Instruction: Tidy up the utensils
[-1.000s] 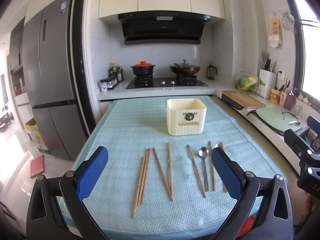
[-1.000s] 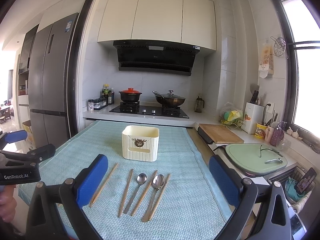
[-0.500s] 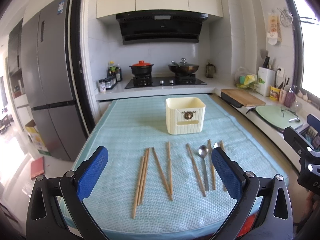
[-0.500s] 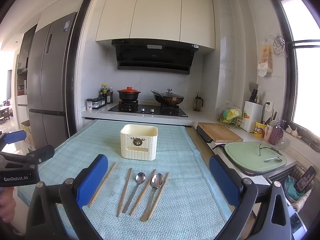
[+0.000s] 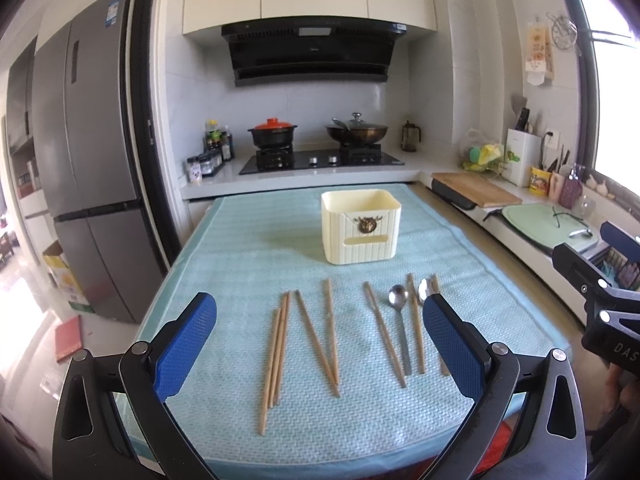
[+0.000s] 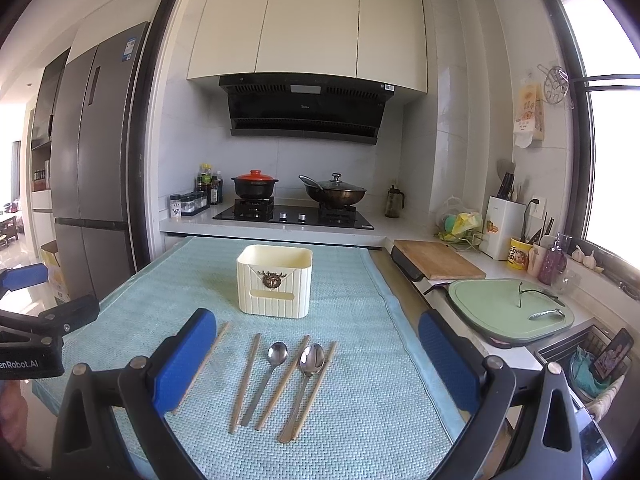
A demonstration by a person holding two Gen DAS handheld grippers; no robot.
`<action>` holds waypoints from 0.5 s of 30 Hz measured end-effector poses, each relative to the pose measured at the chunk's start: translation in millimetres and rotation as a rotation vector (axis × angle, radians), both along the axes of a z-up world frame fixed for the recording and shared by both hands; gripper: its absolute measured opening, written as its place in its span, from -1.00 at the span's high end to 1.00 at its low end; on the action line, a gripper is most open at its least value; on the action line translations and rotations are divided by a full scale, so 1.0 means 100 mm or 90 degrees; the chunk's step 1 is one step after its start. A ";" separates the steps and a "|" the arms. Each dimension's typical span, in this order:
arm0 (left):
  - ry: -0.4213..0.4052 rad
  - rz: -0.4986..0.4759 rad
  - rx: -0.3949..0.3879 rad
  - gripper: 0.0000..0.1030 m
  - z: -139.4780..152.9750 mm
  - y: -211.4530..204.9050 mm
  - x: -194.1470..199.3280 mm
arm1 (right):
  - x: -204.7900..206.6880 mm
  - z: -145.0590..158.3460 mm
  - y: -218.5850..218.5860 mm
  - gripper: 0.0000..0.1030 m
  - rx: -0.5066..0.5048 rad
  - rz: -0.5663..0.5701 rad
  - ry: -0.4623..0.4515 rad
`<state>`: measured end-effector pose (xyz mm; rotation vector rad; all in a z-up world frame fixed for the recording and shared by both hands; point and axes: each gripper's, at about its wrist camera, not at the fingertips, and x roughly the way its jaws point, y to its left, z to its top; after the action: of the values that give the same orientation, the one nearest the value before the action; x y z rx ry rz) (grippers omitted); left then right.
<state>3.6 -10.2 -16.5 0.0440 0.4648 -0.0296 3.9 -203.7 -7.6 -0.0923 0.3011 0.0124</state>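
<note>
Both cameras have edged slightly nearer the bench [image 5: 240,240]; we find nothing else displaced. Left hand-held gripper [image 5: 316,340] and right hand-held gripper [image 6: 316,360] hang spread, empty. Chopsticks [image 5: 278,352] and spoons [image 6: 272,372] lie ahead — long axes pointing toward the holder [image 6: 274,282] — spoons nearer the right.

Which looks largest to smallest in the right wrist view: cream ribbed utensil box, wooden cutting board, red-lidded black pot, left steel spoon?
1. Cream ribbed utensil box
2. Wooden cutting board, nearly as large; it lies farther off, so true order is unsure
3. Red-lidded black pot, small mostly through distance
4. Left steel spoon, long but slim
</note>
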 end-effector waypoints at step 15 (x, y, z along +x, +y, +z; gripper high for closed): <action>0.079 0.006 -0.076 -0.99 -0.26 0.28 0.16 | 0.13 -0.12 -0.05 -1.00 0.001 -0.007 0.023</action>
<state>19.8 18.2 -42.9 -0.0784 0.5871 -0.0514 17.3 -208.7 -19.6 -0.0891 0.3378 0.0029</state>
